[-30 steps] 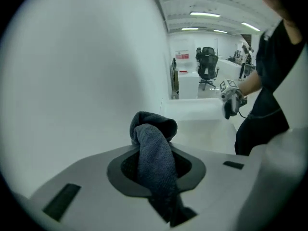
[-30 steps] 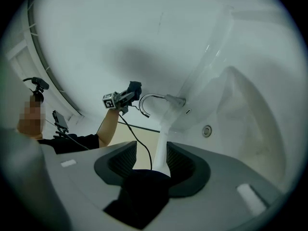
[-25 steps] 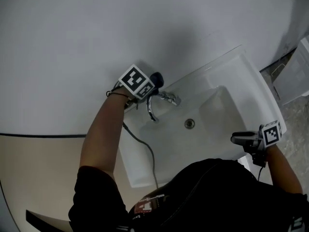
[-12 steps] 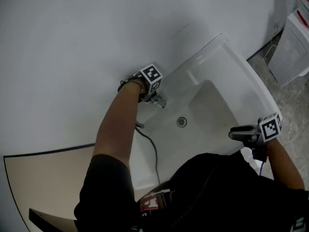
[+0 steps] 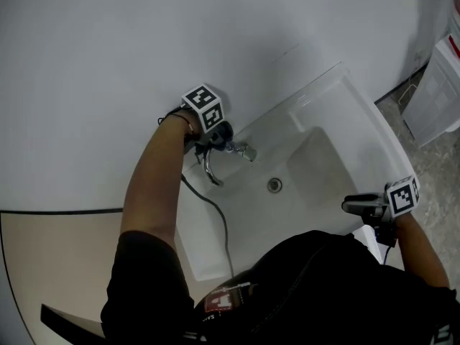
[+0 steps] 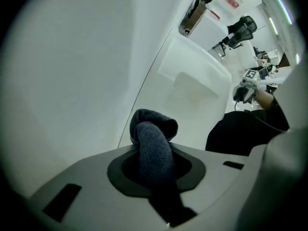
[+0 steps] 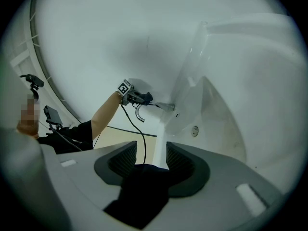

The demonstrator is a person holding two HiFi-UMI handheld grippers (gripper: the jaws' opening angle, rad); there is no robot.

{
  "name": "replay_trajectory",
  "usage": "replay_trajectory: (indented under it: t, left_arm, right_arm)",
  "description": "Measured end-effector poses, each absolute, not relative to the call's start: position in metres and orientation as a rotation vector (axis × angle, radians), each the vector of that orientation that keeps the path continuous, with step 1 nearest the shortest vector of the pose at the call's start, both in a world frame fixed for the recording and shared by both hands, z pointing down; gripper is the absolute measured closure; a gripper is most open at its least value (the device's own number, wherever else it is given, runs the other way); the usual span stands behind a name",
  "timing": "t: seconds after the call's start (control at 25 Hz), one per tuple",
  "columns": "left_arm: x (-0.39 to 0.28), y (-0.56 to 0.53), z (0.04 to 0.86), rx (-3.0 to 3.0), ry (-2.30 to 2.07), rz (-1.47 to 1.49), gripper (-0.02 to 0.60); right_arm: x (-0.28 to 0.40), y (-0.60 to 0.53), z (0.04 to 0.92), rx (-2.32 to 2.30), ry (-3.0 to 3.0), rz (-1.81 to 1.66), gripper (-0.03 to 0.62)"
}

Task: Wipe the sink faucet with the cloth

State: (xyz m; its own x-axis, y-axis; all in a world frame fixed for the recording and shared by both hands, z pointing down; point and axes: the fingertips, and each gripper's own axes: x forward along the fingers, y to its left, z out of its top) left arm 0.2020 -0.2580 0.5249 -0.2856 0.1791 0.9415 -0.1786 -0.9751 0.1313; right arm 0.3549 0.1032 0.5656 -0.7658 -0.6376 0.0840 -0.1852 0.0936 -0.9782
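Note:
A dark blue-grey cloth (image 6: 153, 148) is bunched between the jaws of my left gripper (image 5: 215, 136), which is shut on it. The cloth (image 5: 224, 131) presses against the top of the chrome faucet (image 5: 210, 171), where it meets the wall side of the white sink (image 5: 323, 121). The curved spout hangs free below the cloth and the handle (image 5: 246, 152) sticks out to the right. My right gripper (image 5: 353, 205) hovers open over the sink's front right corner, holding nothing. In the right gripper view the faucet (image 7: 138, 113) and left gripper (image 7: 139, 97) show far off.
The drain (image 5: 274, 185) lies in the middle of the basin. A black cable (image 5: 219, 225) runs from the left gripper down across the sink's left rim. A white plastic bin (image 5: 440, 92) stands on the speckled floor at the right. The white wall backs the sink.
Half a second ago the left gripper and cloth covered the spout. Now they are back up at the faucet's top and the spout shows. The right gripper has stayed put.

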Motion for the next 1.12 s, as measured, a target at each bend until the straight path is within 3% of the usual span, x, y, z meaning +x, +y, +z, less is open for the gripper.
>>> replay_trajectory:
  t: [0.52, 0.96, 1.12]
  left_arm:
    - [0.13, -0.163, 0.483, 2.238, 0.159, 1.874, 0.508]
    - [0.12, -0.139, 0.555, 2.572, -0.043, 1.109, 0.508]
    - [0.103, -0.179, 0.599, 2.663, -0.363, 0.916, 0.508]
  right_arm:
    - [0.283, 0.054, 0.531, -0.804, 2.21, -1.758, 0.408]
    - [0.255, 0.06, 0.518, -0.81, 2.204, -1.945, 0.408]
    - [0.241, 0.064, 0.516, -0.828, 2.179, -1.981, 0.408]
